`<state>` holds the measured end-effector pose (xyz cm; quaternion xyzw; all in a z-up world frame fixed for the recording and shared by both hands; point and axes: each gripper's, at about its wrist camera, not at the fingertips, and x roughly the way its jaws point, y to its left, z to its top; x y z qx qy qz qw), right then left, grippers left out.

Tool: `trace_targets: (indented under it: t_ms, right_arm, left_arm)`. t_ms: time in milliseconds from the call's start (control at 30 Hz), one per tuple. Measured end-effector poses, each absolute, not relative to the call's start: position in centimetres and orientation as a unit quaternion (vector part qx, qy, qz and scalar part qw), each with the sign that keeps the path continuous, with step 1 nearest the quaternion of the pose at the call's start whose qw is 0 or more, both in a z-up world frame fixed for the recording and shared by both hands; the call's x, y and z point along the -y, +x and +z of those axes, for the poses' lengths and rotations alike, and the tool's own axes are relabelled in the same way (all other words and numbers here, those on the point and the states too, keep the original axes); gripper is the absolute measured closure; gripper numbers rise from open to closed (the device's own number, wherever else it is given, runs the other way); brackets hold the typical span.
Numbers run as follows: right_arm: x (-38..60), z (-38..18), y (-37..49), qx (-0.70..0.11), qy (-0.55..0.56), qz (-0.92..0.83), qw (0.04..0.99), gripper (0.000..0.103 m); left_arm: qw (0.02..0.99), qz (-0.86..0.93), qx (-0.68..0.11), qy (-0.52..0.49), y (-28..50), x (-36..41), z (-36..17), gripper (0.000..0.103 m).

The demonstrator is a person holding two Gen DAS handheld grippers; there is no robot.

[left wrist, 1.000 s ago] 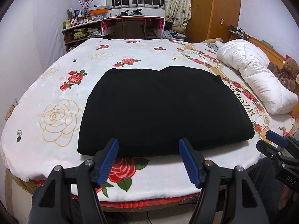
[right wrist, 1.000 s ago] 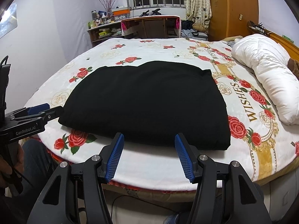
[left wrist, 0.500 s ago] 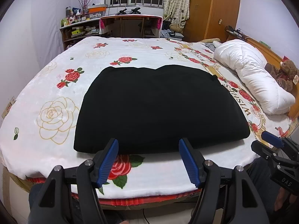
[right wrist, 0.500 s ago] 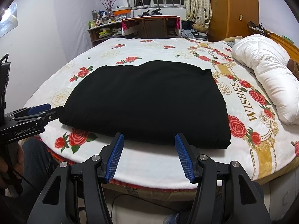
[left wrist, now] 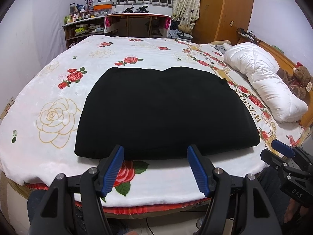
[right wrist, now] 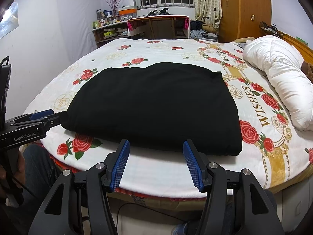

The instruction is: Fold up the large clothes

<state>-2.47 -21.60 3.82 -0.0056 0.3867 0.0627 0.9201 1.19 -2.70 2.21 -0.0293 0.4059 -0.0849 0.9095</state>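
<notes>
Only the left wrist view shows the teddy bear (left wrist: 297, 82) beside the duvet (left wrist: 262, 78).

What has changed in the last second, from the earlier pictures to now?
Very little. The left gripper has tilted slightly, so the black garment sits a bit lower in its view. Nothing was taken hold of or let go. Both the left gripper and the right gripper stay open before the garment's near edge, and the garment lies folded on the bed as before.
</notes>
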Motion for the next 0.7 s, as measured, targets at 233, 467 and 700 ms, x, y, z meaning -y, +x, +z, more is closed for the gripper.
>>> trace_targets:
  t_ms: [233,467,700]
  right_arm:
    - [21.74,3.69,-2.34,-0.388,-0.004,0.064,0.919,0.045]
    - [21.72,3.61,-2.32,-0.389,-0.004,0.064,0.919,0.045]
    - [21.90,3.43,-2.35,-0.390,0.001,0.064,0.918,0.045]
  left_arm:
    - [0.910,-0.088,-0.404,-0.028,1.12,2.87,2.20,0.034]
    - [0.909,-0.089,-0.405,-0.032,1.12,2.95,2.16,0.034]
    - [0.910,-0.086,-0.405,-0.033,1.09,2.91,2.16,0.034]
